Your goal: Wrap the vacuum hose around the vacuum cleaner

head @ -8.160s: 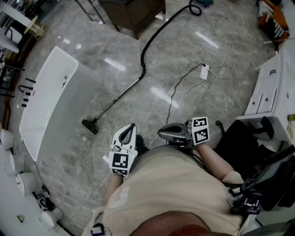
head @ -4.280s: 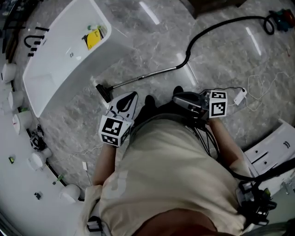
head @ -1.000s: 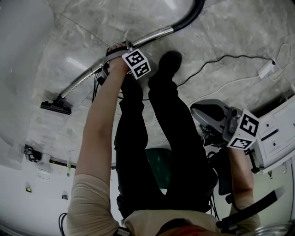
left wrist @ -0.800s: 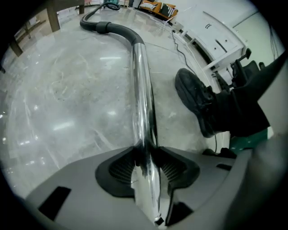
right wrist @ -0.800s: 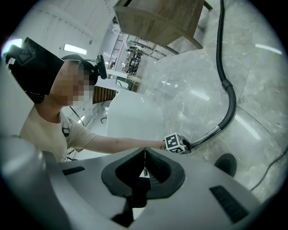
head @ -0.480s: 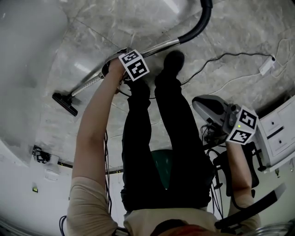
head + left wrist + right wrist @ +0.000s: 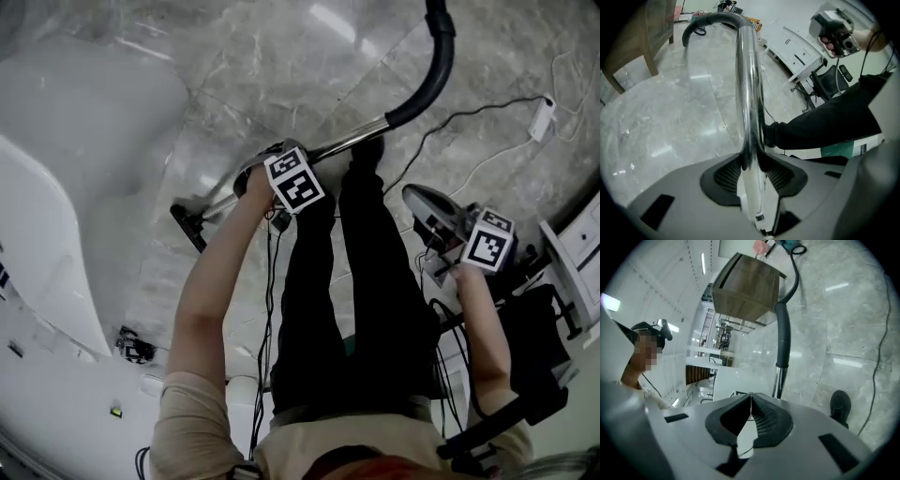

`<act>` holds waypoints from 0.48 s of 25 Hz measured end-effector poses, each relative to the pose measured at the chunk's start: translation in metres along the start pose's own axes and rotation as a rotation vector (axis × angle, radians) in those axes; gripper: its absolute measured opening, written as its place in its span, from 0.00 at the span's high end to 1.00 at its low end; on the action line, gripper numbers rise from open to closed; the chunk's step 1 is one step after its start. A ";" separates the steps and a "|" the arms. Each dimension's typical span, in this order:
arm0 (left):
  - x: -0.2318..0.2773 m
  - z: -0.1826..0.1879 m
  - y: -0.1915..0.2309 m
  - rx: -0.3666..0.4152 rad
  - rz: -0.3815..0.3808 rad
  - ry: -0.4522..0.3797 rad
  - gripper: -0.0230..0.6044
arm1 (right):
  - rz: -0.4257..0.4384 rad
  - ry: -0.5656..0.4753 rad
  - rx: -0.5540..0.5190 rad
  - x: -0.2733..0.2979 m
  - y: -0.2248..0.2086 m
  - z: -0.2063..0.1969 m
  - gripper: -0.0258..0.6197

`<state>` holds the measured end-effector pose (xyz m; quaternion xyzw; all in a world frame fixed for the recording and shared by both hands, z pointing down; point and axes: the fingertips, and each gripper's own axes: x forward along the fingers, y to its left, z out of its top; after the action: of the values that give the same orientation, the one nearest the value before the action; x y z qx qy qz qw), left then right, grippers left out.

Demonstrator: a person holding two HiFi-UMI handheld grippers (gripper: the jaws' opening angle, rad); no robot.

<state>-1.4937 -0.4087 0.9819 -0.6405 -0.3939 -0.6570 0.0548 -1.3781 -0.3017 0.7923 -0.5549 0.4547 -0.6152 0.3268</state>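
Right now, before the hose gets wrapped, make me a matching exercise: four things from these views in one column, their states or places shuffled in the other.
Things:
1. left gripper
2. right gripper
3. black hose
4. floor nozzle

States or places:
A. clamped on the metal tube
B. at the tube's lower left end in the head view
C. jaws together, nothing between them
D. curves away from the tube's upper right end in the head view

Pairs: 1-A, 2-C, 3-D, 4-B.

The left gripper's jaws have just been closing on the tube.

No text, label, brand or number can be read anywhere.
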 end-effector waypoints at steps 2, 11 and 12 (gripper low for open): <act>-0.029 0.012 -0.002 0.033 0.023 -0.005 0.70 | 0.015 -0.073 0.000 -0.006 0.018 0.010 0.95; -0.137 0.050 -0.024 0.062 0.063 -0.029 0.70 | 0.067 -0.300 0.000 -0.044 0.083 0.063 0.95; -0.147 0.055 -0.026 0.066 0.067 -0.031 0.70 | 0.076 -0.322 -0.023 -0.046 0.091 0.073 0.95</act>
<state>-1.4394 -0.4227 0.8333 -0.6612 -0.3945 -0.6315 0.0916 -1.3077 -0.3081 0.6880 -0.6326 0.4241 -0.5003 0.4120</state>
